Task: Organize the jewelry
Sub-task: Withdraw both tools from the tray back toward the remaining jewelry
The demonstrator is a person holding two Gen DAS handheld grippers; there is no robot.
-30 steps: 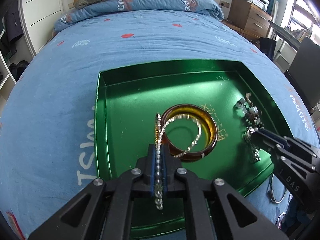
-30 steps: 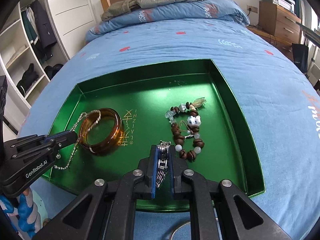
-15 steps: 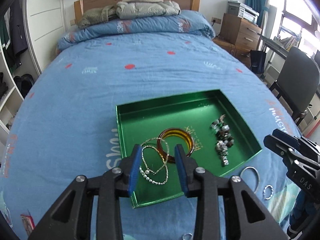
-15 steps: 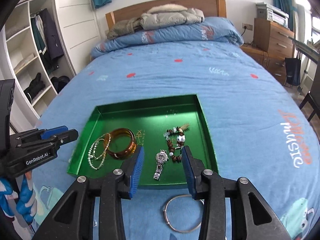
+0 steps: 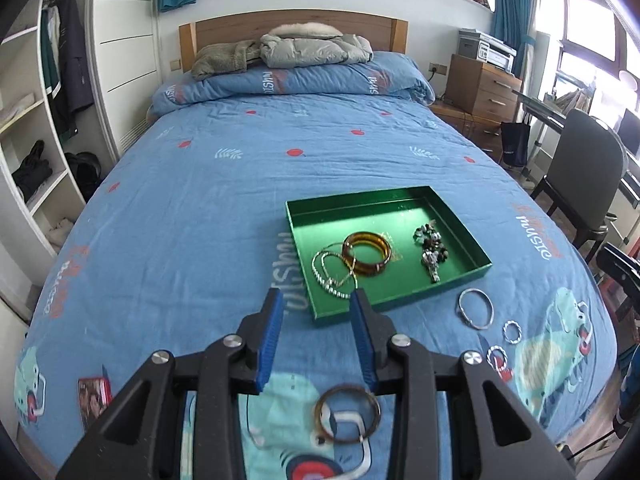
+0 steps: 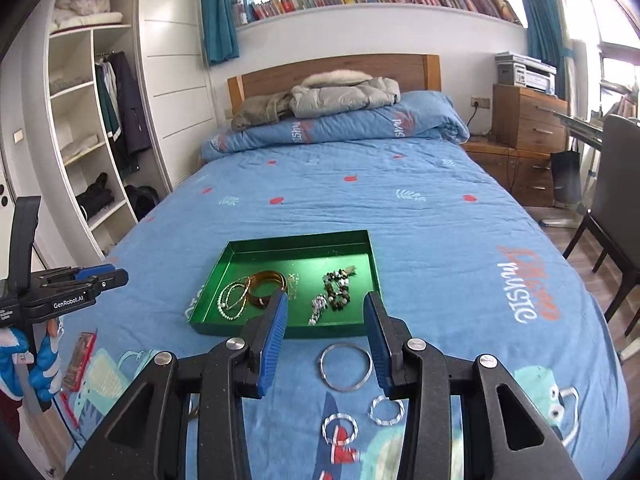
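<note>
"GenRobot.AI" stands in white on the black body of the left gripper (image 6: 114, 277), and "MUSIC" is printed in white, upside down, on the blue bedspread (image 6: 516, 300); gold lettering on the green tray (image 6: 372, 260) is unreadable.

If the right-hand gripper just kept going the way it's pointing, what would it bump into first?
Probably the large silver bangle on the bedspread, lying between the open right gripper fingers, just short of the green tray. Depth is uncertain.

Black tool (image 5: 316, 302) arms with silver screws and ribbed blue pads (image 5: 271, 336).
</note>
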